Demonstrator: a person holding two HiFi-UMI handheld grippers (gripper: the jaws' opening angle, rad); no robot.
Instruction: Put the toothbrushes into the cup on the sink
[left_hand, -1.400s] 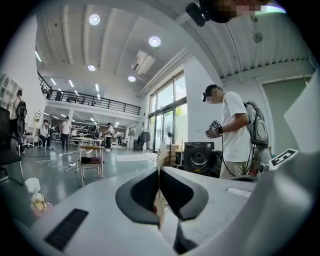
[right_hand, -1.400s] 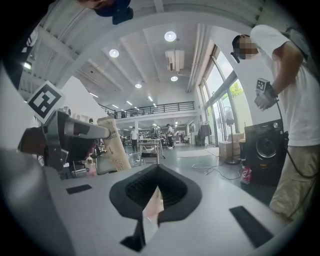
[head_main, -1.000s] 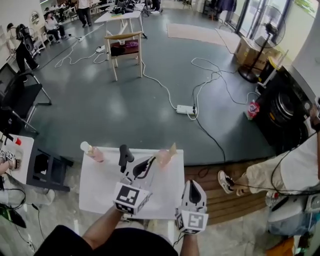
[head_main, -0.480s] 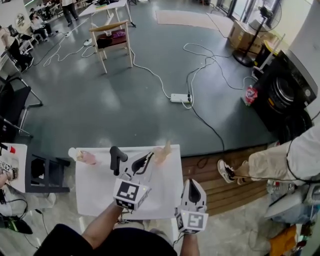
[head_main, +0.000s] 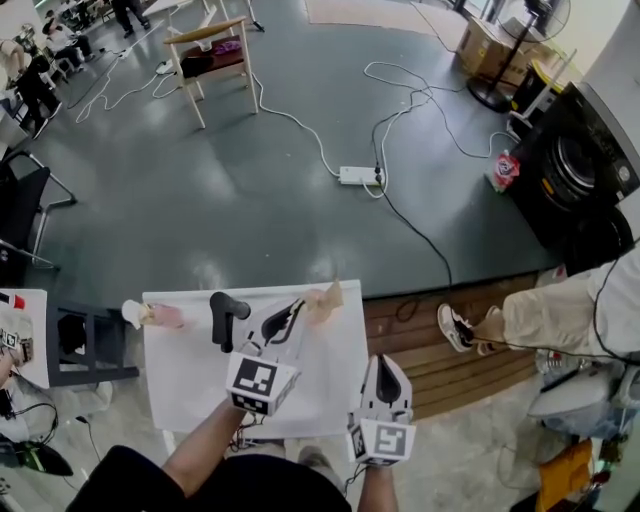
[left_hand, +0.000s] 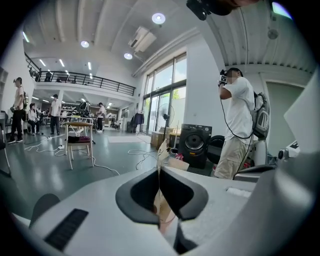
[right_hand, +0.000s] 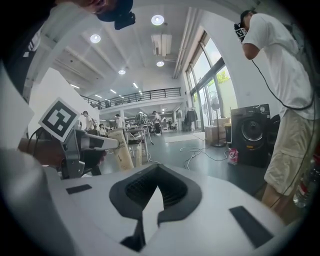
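Observation:
In the head view my left gripper (head_main: 287, 322) hangs over the white sink top (head_main: 190, 385), shut on a flat beige paper toothbrush pack (head_main: 322, 301) that sticks out past the jaws toward the far edge. The left gripper view shows the same pack (left_hand: 163, 155) pinched between the shut jaws (left_hand: 160, 195). A black faucet (head_main: 224, 316) stands just left of that gripper. A pink cup-like thing (head_main: 163, 316) with a white end sits at the far left corner. My right gripper (head_main: 385, 368) is shut and empty at the top's right edge; its own view (right_hand: 157, 192) shows nothing between the jaws.
A person (head_main: 560, 310) stands close on the right, on a wooden platform (head_main: 450, 385). A black washing machine (head_main: 580, 175) is beyond them. Cables and a power strip (head_main: 358, 176) lie on the grey floor. A wooden chair (head_main: 210, 50) stands far back, and a dark stool (head_main: 85, 345) left of the top.
Both grippers have sunk a little toward the white top, the left one still holding the beige pack. The head view has tilted further down.

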